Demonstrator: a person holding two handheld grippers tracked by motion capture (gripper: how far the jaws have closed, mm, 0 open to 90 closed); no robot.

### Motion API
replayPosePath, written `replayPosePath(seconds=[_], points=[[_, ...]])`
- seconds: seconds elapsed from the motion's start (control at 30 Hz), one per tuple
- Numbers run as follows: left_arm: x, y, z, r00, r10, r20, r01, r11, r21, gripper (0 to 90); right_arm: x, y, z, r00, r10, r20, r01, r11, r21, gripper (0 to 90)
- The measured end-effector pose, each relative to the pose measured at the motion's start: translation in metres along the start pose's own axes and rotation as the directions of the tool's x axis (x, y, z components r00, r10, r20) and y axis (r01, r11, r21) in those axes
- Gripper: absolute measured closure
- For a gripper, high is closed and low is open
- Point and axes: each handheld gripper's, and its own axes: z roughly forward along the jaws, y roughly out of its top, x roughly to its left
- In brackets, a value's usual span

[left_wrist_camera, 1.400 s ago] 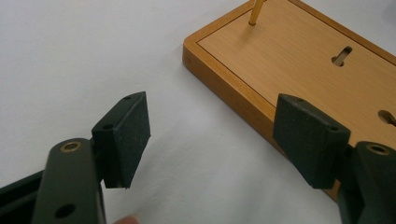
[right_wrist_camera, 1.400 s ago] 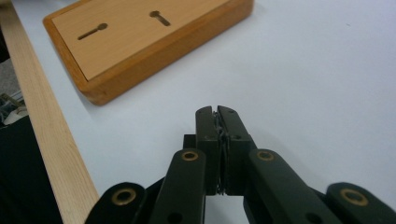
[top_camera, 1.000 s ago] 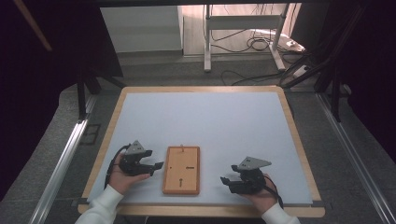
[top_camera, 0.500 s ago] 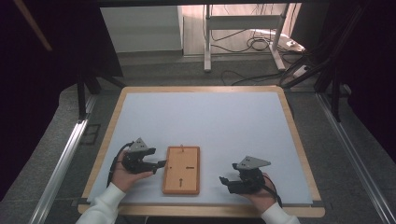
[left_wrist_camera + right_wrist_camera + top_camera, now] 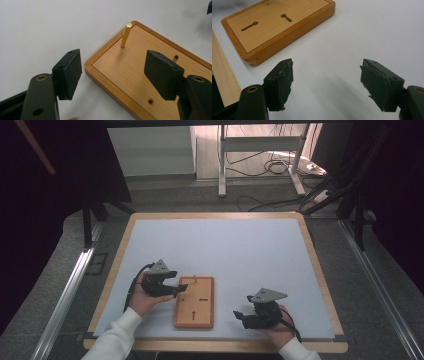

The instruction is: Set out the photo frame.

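Observation:
A flat wooden board (image 5: 194,302) lies near the front of the white table top, between my two hands. A thin brass pin (image 5: 125,35) stands upright near one corner of the board (image 5: 140,75). Two keyhole slots (image 5: 267,22) are cut in the board (image 5: 279,27). My left gripper (image 5: 179,288) is open, its jaws spread over the board's left edge, with nothing between them (image 5: 112,75). My right gripper (image 5: 241,315) is open over bare table to the right of the board, nothing held (image 5: 325,85).
The white surface (image 5: 225,250) has a wooden rim (image 5: 215,215); its front strip (image 5: 220,80) passes close by the right gripper. Beyond the table stand a metal frame (image 5: 260,155) and loose cables (image 5: 280,167) on the floor.
My left gripper has crept a little right and forward, toward the board's top left corner. The right gripper has hardly moved.

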Motion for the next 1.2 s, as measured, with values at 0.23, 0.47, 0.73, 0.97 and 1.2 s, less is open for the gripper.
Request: replayPosePath(seconds=[0.23, 0.47, 0.73, 0.97, 1.2], points=[[-0.006, 0.008, 0.013, 0.9996, 0.030, 0.003, -0.030, 0.9995, 0.008, 33.6, 0.001, 0.000, 0.001, 0.9999, -0.013, 0.003, 0.013, 1.000, 0.006, 26.3], [-0.008, 0.015, 0.026, 0.9988, 0.036, 0.034, -0.037, 0.9992, 0.014, 38.2, 0.001, 0.000, 0.001, 0.9999, -0.014, 0.005, 0.014, 1.000, 0.003, 26.3], [-0.008, 0.019, 0.035, 0.9986, 0.049, 0.023, -0.049, 0.9986, 0.020, 42.5, 0.002, 0.000, 0.002, 0.9999, -0.015, -0.002, 0.015, 1.000, 0.009, 26.6], [-0.005, 0.021, 0.039, 0.9981, 0.053, 0.032, -0.054, 0.9983, 0.022, 57.8, 0.003, 0.001, 0.003, 0.9999, -0.017, -0.004, 0.017, 1.000, 0.013, 26.7], [-0.006, 0.024, 0.047, 0.9949, 0.078, 0.063, -0.080, 0.9962, 0.034, 69.4, 0.008, 0.006, 0.007, 0.9996, -0.027, -0.007, 0.027, 1.000, -0.006, 26.7]])
